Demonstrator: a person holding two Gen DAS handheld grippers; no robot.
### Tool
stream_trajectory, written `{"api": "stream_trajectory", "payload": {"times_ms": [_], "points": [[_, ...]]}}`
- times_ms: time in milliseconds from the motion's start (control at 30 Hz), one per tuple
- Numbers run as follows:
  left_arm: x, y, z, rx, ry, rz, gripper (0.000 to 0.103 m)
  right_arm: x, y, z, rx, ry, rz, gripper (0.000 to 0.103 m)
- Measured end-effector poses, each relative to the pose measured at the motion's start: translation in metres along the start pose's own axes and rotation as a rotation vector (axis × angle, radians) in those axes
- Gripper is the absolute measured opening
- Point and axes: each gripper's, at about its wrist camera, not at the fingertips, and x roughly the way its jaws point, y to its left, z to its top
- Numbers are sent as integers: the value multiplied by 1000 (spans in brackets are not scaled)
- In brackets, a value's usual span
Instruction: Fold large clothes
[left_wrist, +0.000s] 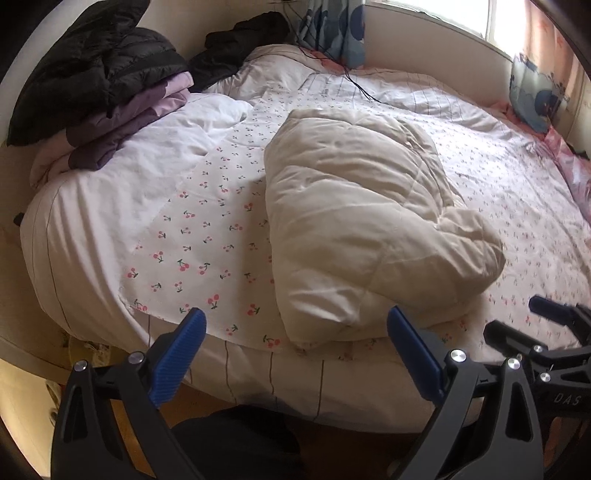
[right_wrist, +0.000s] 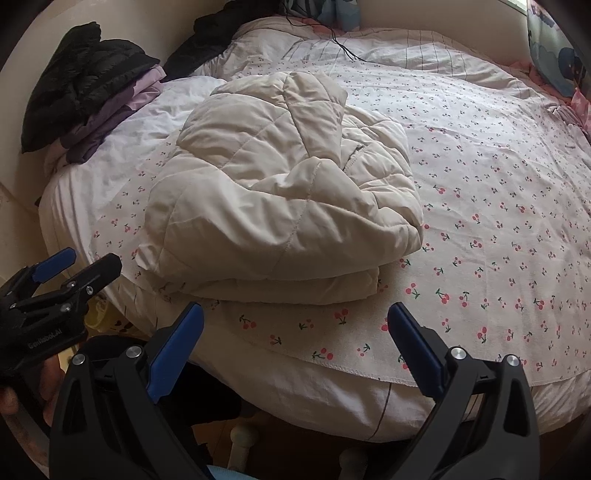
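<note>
both tools gape empty before the folded cream coat.

Black jacket partly cut off

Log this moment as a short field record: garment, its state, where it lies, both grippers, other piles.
garment: cream quilted coat
state: folded into a bulky bundle
location: on the cherry-print sheet, near the bed's front edge
left hand-held gripper: open, empty, short of the coat
right hand-held gripper: open, empty
other piles: black jacket atop purple folded clothes, far left
</note>
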Motion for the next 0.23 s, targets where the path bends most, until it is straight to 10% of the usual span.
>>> {"api": "stream_trajectory", "payload": {"times_ms": [233], "points": [[-3,2,-6,-19,33,-7,95,-12,8,-3,-17,-17,-1,96]]}}
